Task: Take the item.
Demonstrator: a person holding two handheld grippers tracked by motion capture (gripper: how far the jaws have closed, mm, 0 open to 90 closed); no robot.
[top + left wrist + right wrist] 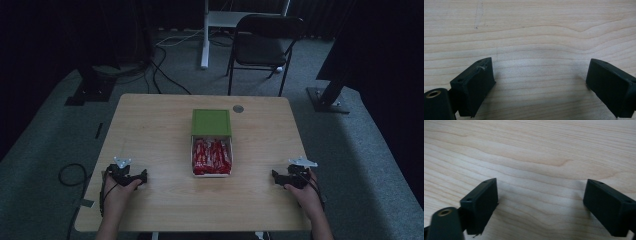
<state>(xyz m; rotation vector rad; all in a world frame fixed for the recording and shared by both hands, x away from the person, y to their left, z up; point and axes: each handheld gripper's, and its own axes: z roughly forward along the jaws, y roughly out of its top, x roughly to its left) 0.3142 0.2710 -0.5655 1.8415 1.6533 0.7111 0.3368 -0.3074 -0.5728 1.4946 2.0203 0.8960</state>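
Observation:
A white open box (192, 159) full of red packets (212, 156) lies in the middle of the wooden table (150, 130). Its green lid (211, 122) sits just behind it, touching its far edge. My left gripper (141, 178) rests near the front left of the table, pointing right toward the box, a hand around it. In the left gripper view it (540, 72) stands open over bare wood. My right gripper (275, 176) rests near the front right, pointing left. In the right gripper view it (541, 192) is open too, nothing between its fingers.
A small grey round disc (238, 108) lies near the table's far edge. Behind the table stand a dark folding chair (263, 42) and a white stand leg (204, 45). Cables (165, 75) trail on the grey carpet; a dark post base (327, 100) sits at right.

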